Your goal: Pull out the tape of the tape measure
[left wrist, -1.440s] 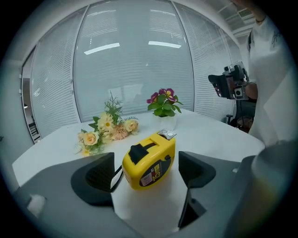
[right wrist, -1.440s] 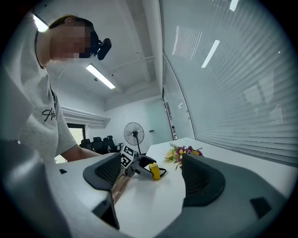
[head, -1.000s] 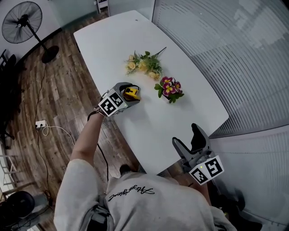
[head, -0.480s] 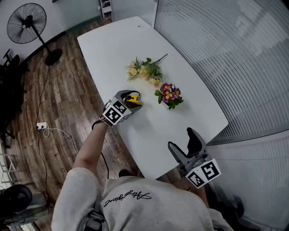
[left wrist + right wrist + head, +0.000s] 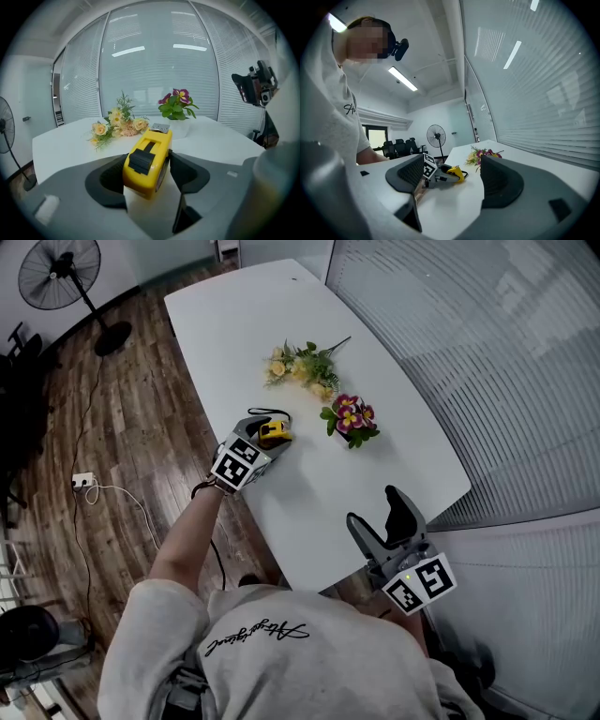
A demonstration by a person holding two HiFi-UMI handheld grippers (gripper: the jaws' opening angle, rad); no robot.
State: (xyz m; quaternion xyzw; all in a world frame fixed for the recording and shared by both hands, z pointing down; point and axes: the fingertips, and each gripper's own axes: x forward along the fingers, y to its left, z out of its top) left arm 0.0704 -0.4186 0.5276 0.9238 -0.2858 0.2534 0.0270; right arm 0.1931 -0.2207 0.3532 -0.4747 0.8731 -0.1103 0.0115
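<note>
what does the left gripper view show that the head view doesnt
Only the left gripper view: the tape measure's metal hook and black lock, and the left hand-held gripper's pads against its sides; those jaws have just been closing. Only the head view: its marker cube, the forearm holding it, a socket strip on the floor. Both: tape measure, yellow flowers, purple flowers, white table, fan.
</note>
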